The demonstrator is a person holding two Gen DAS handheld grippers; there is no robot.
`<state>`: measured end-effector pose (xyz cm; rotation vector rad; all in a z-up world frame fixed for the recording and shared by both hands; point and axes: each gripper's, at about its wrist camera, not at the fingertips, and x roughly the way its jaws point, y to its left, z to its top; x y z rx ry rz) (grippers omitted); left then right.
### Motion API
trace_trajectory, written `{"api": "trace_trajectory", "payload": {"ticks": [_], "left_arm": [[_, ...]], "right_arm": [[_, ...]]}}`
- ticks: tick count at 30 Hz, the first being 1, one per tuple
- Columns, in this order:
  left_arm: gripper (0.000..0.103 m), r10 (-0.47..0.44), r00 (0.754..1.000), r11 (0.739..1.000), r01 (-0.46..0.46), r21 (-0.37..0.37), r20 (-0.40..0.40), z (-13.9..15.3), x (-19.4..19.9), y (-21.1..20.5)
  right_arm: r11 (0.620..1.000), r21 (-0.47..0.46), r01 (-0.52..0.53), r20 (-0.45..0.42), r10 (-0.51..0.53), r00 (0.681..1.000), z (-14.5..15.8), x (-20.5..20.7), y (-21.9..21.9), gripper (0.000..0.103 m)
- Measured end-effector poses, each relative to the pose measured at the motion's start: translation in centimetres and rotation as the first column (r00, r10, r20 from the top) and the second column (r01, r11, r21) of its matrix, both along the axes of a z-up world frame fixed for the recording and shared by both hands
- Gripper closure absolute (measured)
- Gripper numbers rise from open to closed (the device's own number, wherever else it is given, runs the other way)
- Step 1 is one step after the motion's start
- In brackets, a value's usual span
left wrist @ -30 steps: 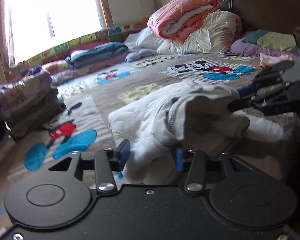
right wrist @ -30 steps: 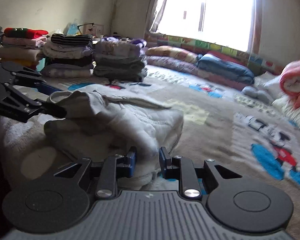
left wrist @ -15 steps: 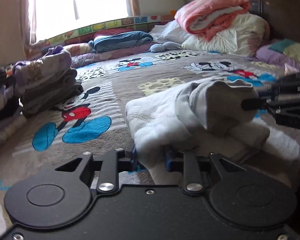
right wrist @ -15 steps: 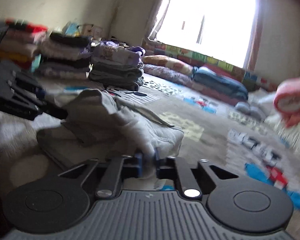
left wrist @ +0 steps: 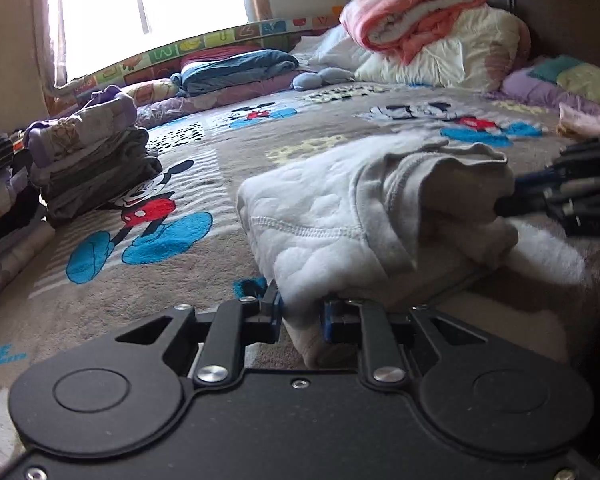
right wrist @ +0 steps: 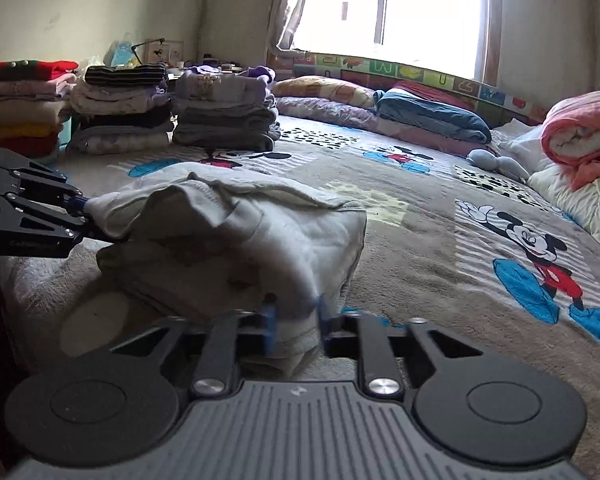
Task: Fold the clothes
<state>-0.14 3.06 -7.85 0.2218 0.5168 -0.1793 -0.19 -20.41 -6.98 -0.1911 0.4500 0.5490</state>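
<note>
A bulky off-white fleece garment [left wrist: 340, 216], partly folded into a thick bundle, lies near the edge of the bed's grey cartoon-mouse blanket [left wrist: 204, 160]. The left claw [left wrist: 302, 316] is closed on one corner of its nearest hem, cloth bunched between the blue pads. The right claw [right wrist: 296, 324] is pinched on the opposite end. Stacks of folded clothes [right wrist: 224, 120] sit well apart, beyond the garment.

You have a pale grey-white garment [left wrist: 340, 216] bunched in thick, partly folded layers on the bed, its stitched hem facing the left view and one end raised off the lower layers.
</note>
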Motion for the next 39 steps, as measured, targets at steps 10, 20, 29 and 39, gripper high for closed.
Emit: {"api": "trace_trajectory", "payload": {"ticks": [10,20,29,39], "left_arm": [[0.04,-0.06,0.997,0.977,0.049,-0.207,-0.047,1.0,-0.4,1.7],[0.038,0.042,0.988,0.739,-0.13,-0.661,-0.147,1.4,0.9,7.0],[0.087,0.031,0.971,0.572,-0.211,-0.792,-0.237,0.1,2.1,6.4],[0.088,0.038,0.916,0.304,-0.392,-0.868,-0.4,-4.2,1.1,8.1]], "right_arm": [[0.866,0.5,0.03,-0.146,0.05,0.988,0.6,1.1,-5.4,0.048],[0.547,0.795,0.263,-0.343,0.046,0.938,-2.7,5.4,-9.5,0.04],[0.512,0.804,0.302,-0.442,0.175,0.88,-5.2,6.7,-6.9,0.085],[0.338,0.805,0.487,-0.584,0.31,0.751,-11.1,7.4,-7.6,0.087]]}}
